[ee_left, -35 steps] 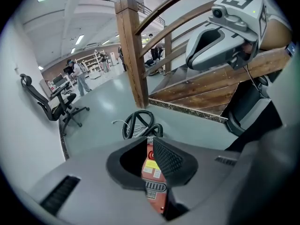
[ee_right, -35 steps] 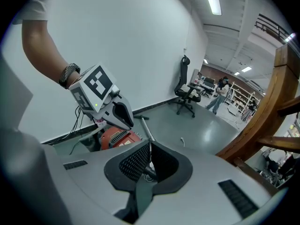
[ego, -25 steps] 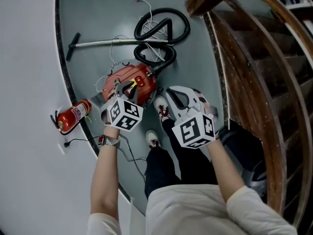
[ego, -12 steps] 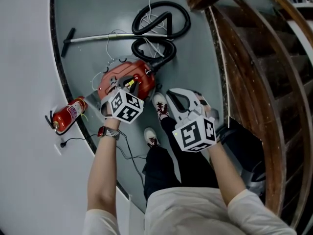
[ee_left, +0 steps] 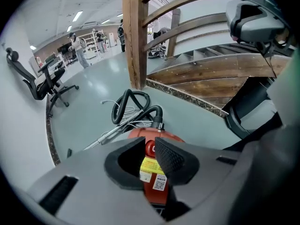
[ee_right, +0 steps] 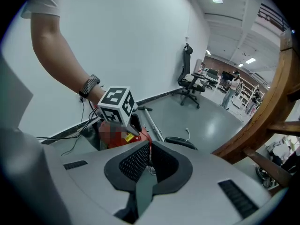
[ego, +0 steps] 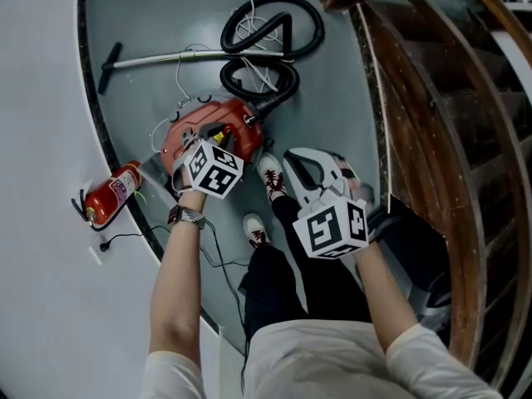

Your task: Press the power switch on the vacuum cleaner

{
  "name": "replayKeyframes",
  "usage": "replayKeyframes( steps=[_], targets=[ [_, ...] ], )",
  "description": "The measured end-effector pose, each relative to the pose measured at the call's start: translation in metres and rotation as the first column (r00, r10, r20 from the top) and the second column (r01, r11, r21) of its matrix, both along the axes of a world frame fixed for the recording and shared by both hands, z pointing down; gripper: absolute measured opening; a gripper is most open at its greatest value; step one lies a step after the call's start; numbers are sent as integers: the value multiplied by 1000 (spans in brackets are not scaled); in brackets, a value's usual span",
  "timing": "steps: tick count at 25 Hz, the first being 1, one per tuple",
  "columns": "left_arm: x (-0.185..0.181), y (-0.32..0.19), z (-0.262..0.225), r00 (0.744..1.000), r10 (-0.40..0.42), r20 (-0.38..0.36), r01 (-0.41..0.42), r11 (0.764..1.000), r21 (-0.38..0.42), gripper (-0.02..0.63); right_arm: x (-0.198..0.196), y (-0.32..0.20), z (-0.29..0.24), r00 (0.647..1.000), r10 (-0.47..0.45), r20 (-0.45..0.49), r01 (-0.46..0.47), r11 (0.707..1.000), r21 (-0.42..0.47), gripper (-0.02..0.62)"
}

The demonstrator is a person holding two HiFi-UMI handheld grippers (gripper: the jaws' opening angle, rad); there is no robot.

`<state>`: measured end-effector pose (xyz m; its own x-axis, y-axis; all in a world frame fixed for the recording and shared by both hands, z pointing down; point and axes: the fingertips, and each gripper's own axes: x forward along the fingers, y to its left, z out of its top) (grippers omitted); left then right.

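Note:
The red vacuum cleaner [ego: 198,130] lies on the grey floor, its black hose [ego: 266,40] coiled behind it and its metal wand [ego: 166,57] stretched to the left. My left gripper [ego: 218,138] hangs right over the vacuum's top. In the left gripper view its jaws [ee_left: 150,143] stand almost together with a thin slit and hold nothing. Through that slit show a round red button [ee_left: 149,150] and a yellow label on the vacuum [ee_left: 164,135]. My right gripper [ego: 301,166] is held to the right above the person's legs, shut and empty [ee_right: 150,145].
A red fire extinguisher [ego: 108,196] lies by the curved wall at the left, with a wall socket and cable [ego: 105,244] below it. A wooden stair railing [ego: 416,98] runs along the right. The person's shoes [ego: 273,178] stand beside the vacuum. An office chair [ee_right: 190,81] stands further off.
My left gripper has moved forward and closer over the vacuum's top. The right gripper has hardly moved.

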<state>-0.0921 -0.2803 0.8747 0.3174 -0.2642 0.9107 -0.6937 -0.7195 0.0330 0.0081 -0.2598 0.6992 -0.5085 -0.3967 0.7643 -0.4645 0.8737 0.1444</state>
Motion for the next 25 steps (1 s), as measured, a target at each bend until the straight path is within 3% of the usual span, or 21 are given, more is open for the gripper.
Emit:
replayKeyframes(
  steps=[5, 15, 25],
  targets=[
    [-4, -1, 15, 999, -21, 33, 22, 999, -39, 63, 5, -3, 3, 1000, -5, -17, 5, 1000, -1, 31],
    [-9, -1, 22, 997, -75, 20, 76, 996, -54, 69, 4, -3, 8, 1000, -11, -18, 11, 1000, -9, 31],
    [-10, -1, 28, 995, -41, 92, 44, 999, -31, 67, 4, -6, 11, 1000, -13, -21, 13, 1000, -8, 31]
  ],
)
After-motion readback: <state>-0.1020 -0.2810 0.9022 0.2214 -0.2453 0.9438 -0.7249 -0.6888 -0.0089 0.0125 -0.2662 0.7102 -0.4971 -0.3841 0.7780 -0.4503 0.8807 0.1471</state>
